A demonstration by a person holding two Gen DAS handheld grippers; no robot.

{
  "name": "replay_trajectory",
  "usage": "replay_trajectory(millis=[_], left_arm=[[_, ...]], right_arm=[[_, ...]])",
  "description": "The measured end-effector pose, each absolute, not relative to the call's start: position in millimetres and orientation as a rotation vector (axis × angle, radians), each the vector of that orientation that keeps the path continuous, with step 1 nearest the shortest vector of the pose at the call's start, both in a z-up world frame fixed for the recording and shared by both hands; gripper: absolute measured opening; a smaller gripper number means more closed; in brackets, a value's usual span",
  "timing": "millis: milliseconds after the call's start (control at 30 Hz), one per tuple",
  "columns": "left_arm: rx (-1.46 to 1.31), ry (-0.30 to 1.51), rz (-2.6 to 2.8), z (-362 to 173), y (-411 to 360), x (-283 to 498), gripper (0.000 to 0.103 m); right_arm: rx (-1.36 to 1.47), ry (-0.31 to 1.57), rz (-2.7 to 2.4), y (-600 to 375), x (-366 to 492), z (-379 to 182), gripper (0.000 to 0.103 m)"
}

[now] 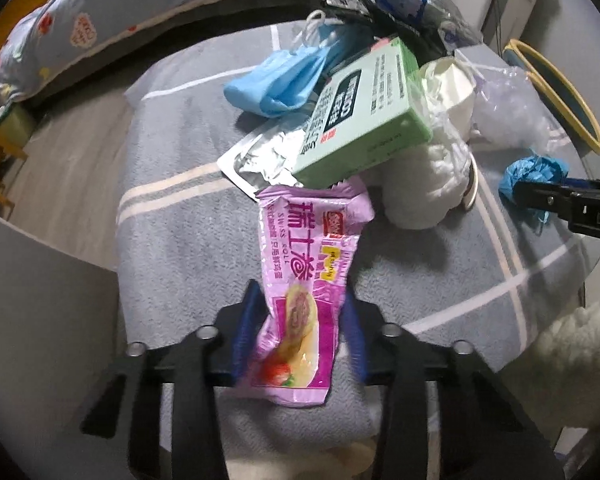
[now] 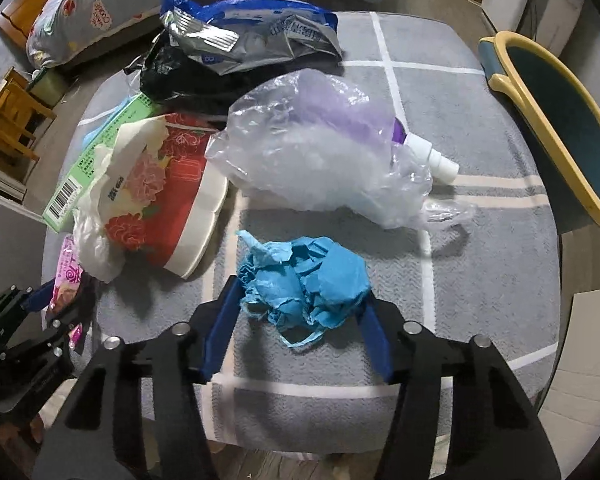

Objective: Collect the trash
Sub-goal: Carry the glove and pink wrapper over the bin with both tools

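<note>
The left gripper (image 1: 300, 312) points steeply down at a pink snack wrapper (image 1: 304, 280) lying lengthwise between its 2 blue pads. Both pads press against the wrapper's sides near its lower half, the jaws partly drawn in, so it has hold of the wrapper. The wrapper's far end touches a green carton (image 1: 364, 120) that leans over a silver foil pouch (image 1: 260, 156).

The right gripper (image 2: 298, 312) stands over a crumpled blue paper wad (image 2: 304, 280). Its 2 blue pads sit at the wad's left and right edges, about half open; the left pad meets the frayed paper and the right one touches the wad's edge, so it appears to be gripping it lightly.

Behind the wad lie a clear plastic bag (image 2: 316, 160) with a purple bottle (image 2: 416, 148) inside it, a red paper cup (image 2: 172, 200) on its side with white plastic stuffed in, a blue and silver bag (image 2: 252, 28) on black plastic, and, in the left view, a blue face mask (image 1: 276, 80).

All this rests on a grey cloth with white stripes (image 2: 480, 120), covering a raised surface. A yellow-rimmed chair (image 2: 556, 128) stands at the right edge, a patterned pillow (image 1: 80, 28) lies beyond, and wooden furniture (image 2: 8, 116) sits at the far left.
</note>
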State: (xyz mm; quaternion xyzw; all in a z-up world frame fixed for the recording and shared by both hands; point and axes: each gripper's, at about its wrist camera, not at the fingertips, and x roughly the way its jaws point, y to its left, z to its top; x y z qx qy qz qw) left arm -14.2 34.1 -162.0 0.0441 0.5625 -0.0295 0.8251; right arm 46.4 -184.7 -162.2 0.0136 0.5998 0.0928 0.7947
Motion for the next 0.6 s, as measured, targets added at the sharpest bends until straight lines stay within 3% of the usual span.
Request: replay_trajectory(millis=[267,600], left_arm=[[0.052,1.072,-0.026,-130,36,-20,0.019],[0.05,0.865,-0.069,-70,17,-21,0.019]], right_arm=[[0.101,1.258,0.188,-194,42,-143,0.049],[0.119,1.145,0.177,-220,35,-82,0.048]])
